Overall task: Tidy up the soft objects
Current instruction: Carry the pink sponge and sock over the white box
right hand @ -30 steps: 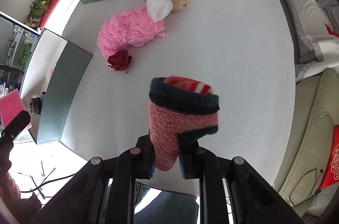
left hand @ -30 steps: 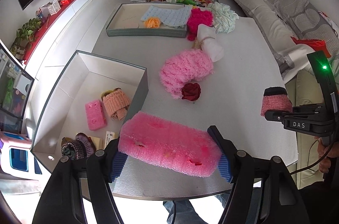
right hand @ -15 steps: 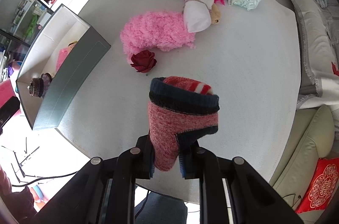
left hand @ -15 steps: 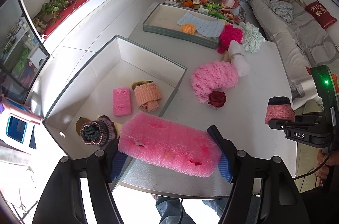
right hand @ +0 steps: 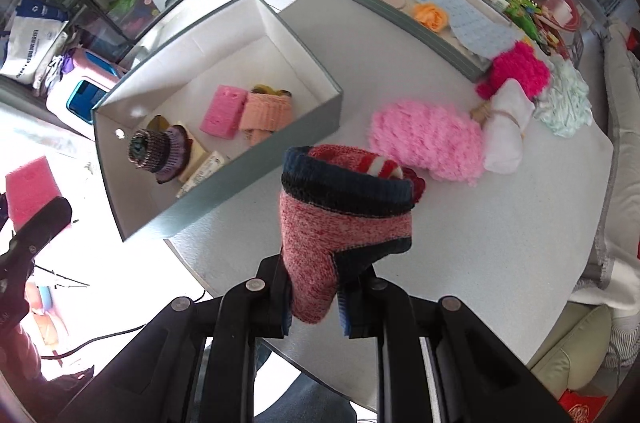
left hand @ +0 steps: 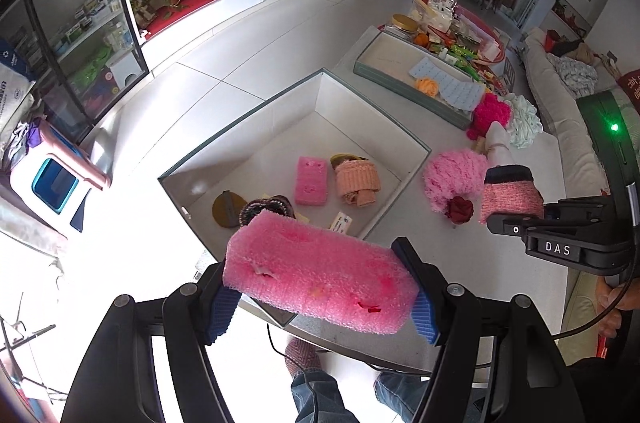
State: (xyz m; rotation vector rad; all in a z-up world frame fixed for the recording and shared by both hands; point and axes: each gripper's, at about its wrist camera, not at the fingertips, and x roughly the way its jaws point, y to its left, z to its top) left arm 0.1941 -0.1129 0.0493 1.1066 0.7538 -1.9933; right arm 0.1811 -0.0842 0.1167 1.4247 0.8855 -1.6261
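My left gripper (left hand: 322, 307) is shut on a large pink foam block (left hand: 320, 277), held in the air over the near corner of the deep grey box (left hand: 244, 119). Inside that box lie a small pink sponge (left hand: 310, 180), a peach knit roll (left hand: 357, 181) and a dark knit roll (left hand: 262, 209). A rolled red knit sock (right hand: 344, 215) with a navy cuff is clamped in my right gripper (right hand: 314, 307), hanging above the table beside the box's near wall (right hand: 240, 191). The right gripper with the sock also shows in the left wrist view (left hand: 516, 219).
On the table lie a fluffy pink piece (right hand: 426, 139), a red fabric rose (left hand: 460, 210), a white cloth bundle (right hand: 506, 127), a magenta fluffy piece (right hand: 518, 69) and a mint cloth (right hand: 566, 101). A shallow grey tray (right hand: 384, 5) stands farther back. A sofa (left hand: 560, 111) runs along the right.
Both grippers have swung left toward the deep box while keeping their loads. The box now fills the middle of both views, and both views have rolled.
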